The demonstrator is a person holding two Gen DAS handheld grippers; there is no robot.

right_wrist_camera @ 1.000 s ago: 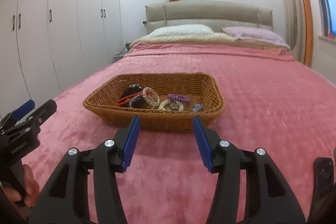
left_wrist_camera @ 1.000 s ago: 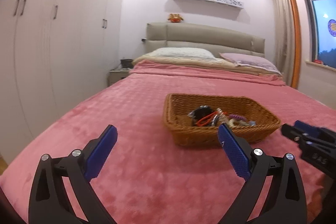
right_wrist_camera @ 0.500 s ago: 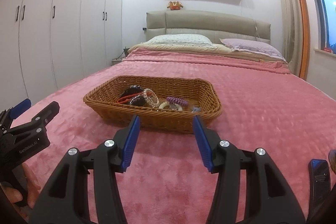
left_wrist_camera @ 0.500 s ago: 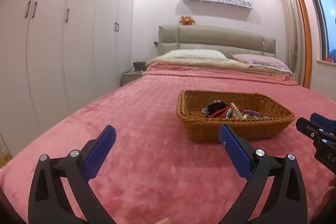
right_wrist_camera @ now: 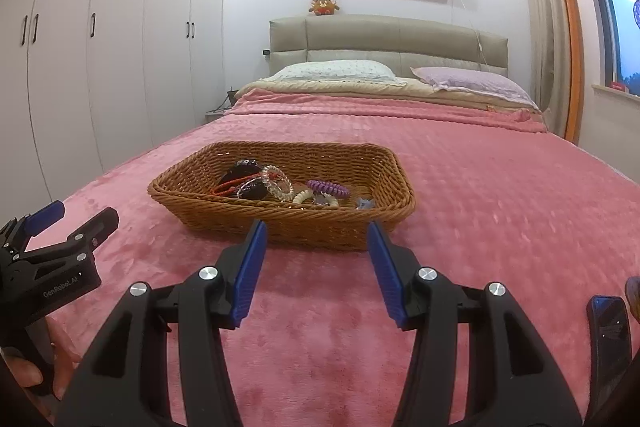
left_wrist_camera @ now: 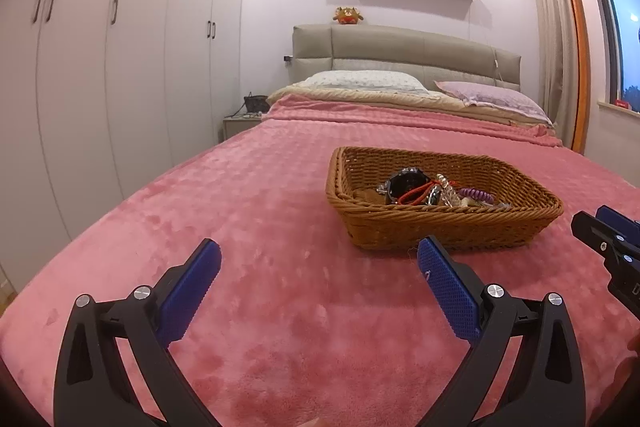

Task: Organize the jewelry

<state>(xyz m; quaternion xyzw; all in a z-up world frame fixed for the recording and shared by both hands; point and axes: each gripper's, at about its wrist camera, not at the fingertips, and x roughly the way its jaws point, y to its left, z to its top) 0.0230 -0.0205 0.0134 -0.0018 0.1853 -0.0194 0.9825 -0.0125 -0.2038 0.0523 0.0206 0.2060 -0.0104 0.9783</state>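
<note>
A brown wicker basket (left_wrist_camera: 448, 227) (right_wrist_camera: 192, 187) sits on the pink bed. It holds several pieces: a black bracelet (left_wrist_camera: 404, 181), a red cord (left_wrist_camera: 416, 195), a clear beaded bracelet (right_wrist_camera: 278, 181), a purple coil band (right_wrist_camera: 328, 189) and a cream bracelet (right_wrist_camera: 302, 195). My left gripper (left_wrist_camera: 318, 259) is open and empty, low over the blanket, in front and left of the basket. My right gripper (right_wrist_camera: 314, 239) is open and empty, just in front of the basket's near wall. Each gripper shows at the edge of the other's view (left_wrist_camera: 612, 247) (right_wrist_camera: 52, 251).
The pink blanket (right_wrist_camera: 500, 195) covers the whole bed. Pillows (right_wrist_camera: 336, 71) and a grey headboard (left_wrist_camera: 400, 51) are at the far end. White wardrobes (left_wrist_camera: 120, 67) line the left wall. A nightstand (left_wrist_camera: 240, 123) stands beside the bed. A window and curtain (right_wrist_camera: 560, 27) are on the right.
Both views have tilted up and levelled, showing more of the room. The basket sits a little farther from both grippers. Both grippers stay open.
</note>
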